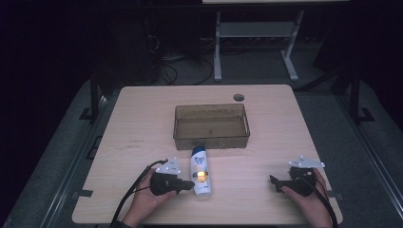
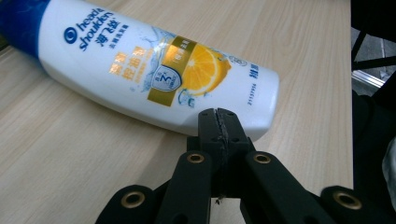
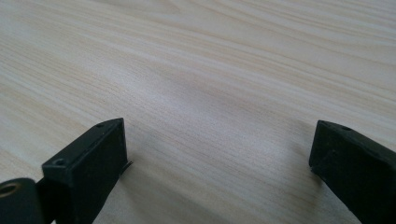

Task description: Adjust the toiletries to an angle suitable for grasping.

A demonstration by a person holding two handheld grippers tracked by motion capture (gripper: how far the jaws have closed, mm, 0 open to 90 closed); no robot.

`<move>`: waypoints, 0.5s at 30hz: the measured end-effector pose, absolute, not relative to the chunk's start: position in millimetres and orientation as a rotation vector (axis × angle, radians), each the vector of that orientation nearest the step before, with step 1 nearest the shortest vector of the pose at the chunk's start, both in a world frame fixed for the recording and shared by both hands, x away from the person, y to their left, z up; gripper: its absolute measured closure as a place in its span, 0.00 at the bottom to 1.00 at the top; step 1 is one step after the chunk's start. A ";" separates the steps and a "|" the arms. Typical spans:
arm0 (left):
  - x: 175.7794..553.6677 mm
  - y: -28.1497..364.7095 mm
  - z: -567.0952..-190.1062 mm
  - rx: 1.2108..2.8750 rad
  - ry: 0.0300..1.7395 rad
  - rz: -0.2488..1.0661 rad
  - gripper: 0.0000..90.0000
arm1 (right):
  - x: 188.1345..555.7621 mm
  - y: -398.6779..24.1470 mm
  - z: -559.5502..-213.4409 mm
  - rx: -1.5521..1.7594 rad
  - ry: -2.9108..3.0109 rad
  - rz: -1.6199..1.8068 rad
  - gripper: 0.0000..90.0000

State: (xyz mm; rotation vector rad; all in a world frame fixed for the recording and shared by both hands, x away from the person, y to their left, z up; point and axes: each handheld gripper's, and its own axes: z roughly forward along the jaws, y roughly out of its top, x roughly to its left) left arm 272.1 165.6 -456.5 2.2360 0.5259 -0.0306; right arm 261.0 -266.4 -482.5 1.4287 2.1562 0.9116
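A white shampoo bottle (image 1: 200,171) with a blue cap lies flat on the wooden table (image 1: 142,123), cap toward the far side. In the left gripper view the bottle (image 2: 154,79) shows an orange slice on its label. My left gripper (image 2: 218,122) is shut, its jaws pressed together with nothing between them, tips right at the bottle's lower side. From above, the left gripper (image 1: 191,185) lies just left of the bottle. My right gripper (image 1: 273,180) rests at the table's front right; its jaws (image 3: 217,158) stand wide apart over bare wood.
A clear brown plastic bin (image 1: 211,126) stands just beyond the bottle at the table's middle. A cable hole (image 1: 238,97) sits at the far edge. Beyond the table are a white desk frame (image 1: 256,38) and floor cables (image 1: 166,66).
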 end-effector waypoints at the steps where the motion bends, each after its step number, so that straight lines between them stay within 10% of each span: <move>1: 271.7 164.0 -456.7 2.234 0.524 -0.034 1.00 | 261.0 -266.4 -482.6 1.429 2.156 0.912 0.04; 15: 269.7 145.0 -456.7 2.250 0.463 -0.061 1.00 | 261.0 -266.4 -482.5 1.429 2.156 0.911 0.04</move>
